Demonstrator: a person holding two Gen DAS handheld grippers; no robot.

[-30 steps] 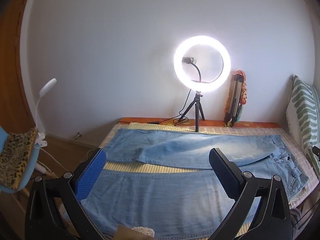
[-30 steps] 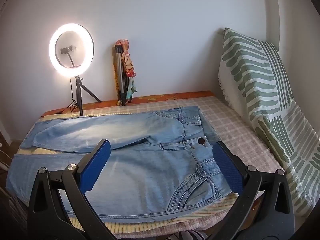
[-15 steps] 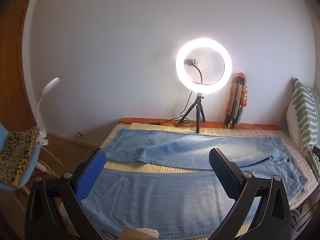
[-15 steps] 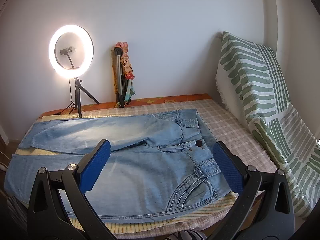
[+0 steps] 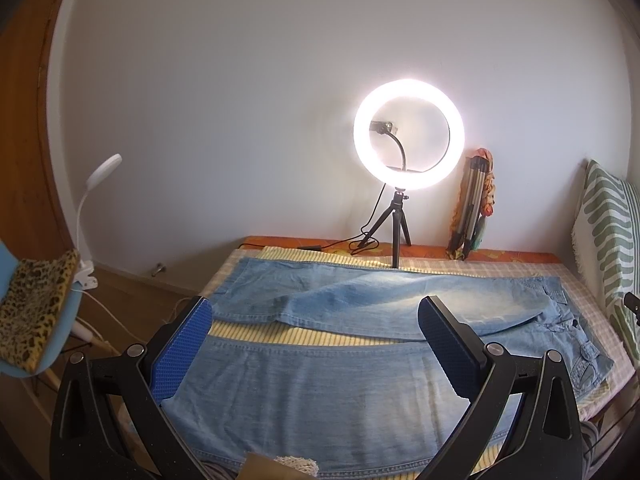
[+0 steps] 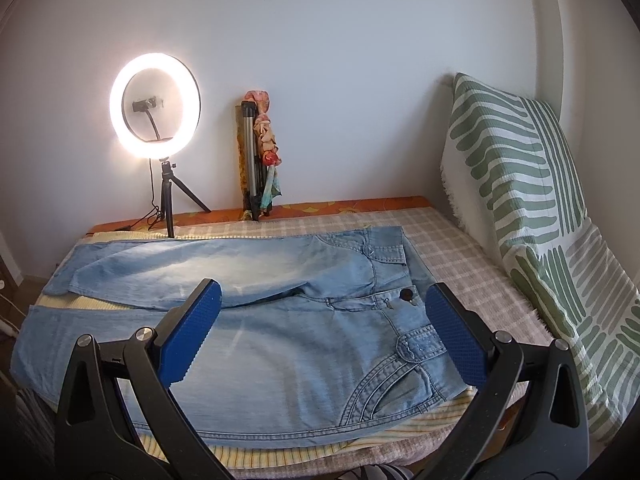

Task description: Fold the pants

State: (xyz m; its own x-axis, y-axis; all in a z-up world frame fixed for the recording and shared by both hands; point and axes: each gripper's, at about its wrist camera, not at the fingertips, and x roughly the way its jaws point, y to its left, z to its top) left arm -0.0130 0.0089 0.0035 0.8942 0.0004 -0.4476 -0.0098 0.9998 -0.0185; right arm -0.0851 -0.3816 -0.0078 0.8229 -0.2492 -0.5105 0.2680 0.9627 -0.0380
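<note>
**Jeans spread flat, both grippers held above them**

The light-blue pants (image 6: 256, 340) lie unfolded on the bed (image 6: 460, 264), legs apart, waistband toward the striped pillow (image 6: 520, 184). The left gripper (image 5: 316, 344) and right gripper (image 6: 320, 328) hover over the denim, fingers spread wide, holding nothing. A lit ring light (image 5: 408, 134) stands at the wall.

Left hand-held gripper (image 5: 316, 344) and right hand-held gripper (image 6: 322, 330) both gape wide, holding nothing.

– What's on the bed (image 6: 460, 248)?
– A yellow striped cloth (image 5: 320, 336) with blue jeans (image 6: 280, 352) spread flat on it, a lit ring lamp (image 6: 155, 106) and a striped pillow (image 6: 520, 200).
</note>
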